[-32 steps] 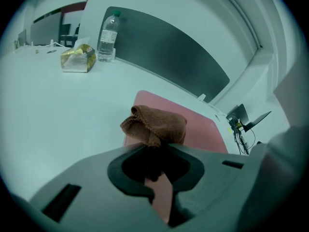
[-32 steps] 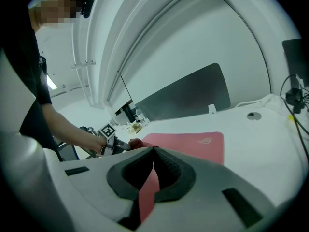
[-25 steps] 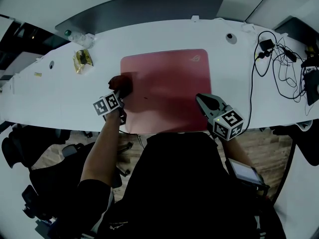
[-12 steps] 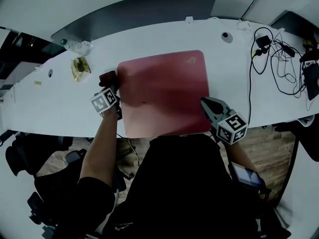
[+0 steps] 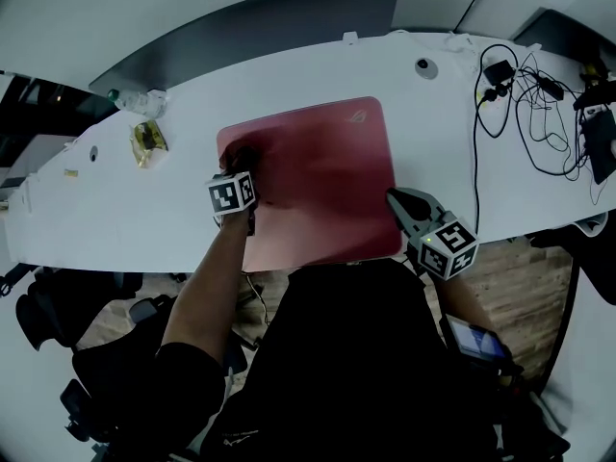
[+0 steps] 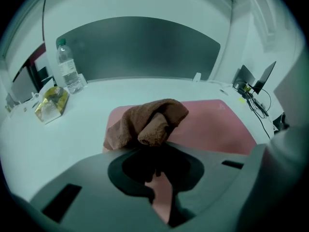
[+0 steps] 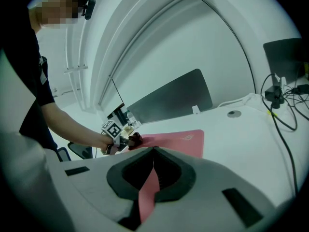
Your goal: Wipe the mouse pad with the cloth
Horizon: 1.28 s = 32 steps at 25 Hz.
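Tabletop (image 5: 115, 210), white, carries the red pad (image 5: 327, 171) at its middle. Left tongs (image 6: 155, 153) are clamped on the brown cloth (image 6: 145, 124), which lies on the pad's left part. Right tongs (image 7: 153, 149), tips closed together with nothing between them, sit at the pad's near right edge.

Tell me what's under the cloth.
The cloth, clamped in the left gripper, lies on the pink mouse pad near its left edge. The pad surface directly beneath is covered.

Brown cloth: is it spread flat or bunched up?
Bunched up: the brown fuzzy cloth sits in a rolled lump, pinched by the left gripper, over the red rectangular mouse pad.
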### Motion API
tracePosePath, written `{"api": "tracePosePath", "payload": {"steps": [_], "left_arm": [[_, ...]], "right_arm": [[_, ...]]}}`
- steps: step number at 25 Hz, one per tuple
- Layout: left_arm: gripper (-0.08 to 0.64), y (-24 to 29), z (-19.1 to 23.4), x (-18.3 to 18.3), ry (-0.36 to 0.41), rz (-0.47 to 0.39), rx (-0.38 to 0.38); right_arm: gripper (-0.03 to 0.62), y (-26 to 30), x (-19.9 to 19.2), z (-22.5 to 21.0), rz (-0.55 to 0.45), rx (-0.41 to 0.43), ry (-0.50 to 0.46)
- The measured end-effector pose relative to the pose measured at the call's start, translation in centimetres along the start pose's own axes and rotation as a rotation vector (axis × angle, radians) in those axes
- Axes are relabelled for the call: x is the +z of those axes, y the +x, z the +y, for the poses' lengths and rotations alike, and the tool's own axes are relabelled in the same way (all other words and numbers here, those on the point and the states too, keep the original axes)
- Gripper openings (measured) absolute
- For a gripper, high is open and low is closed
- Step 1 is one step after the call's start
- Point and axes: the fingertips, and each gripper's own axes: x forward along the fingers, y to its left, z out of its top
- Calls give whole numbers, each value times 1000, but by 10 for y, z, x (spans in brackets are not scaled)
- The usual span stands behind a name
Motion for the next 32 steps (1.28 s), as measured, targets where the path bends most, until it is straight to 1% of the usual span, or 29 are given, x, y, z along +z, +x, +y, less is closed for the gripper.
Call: {"api": "tracePosePath", "payload": {"steps": [7,14,17,21,27,32], "left_arm": [[58,8,-30,5,-12,11,-85],[58,14,-52,8,-2,17,-128],[58,15,-65,12,10,14,-132],[58,17,-84,12,19,25,-118],[58,22,-110,14,20,28,-137],[58,25,-128,18,40,28,-151]], "right_arm": [[26,-12,-2,-9,-7,-16,13],[26,-9,0,-12,-15,-15,16],[26,-8,4,-15,-23,0,14],[26,-16,5,-20,-27,7,14],[26,-24,4,-28,-32,8,23],[26,-29,4,-35,-36,13,30]]}}
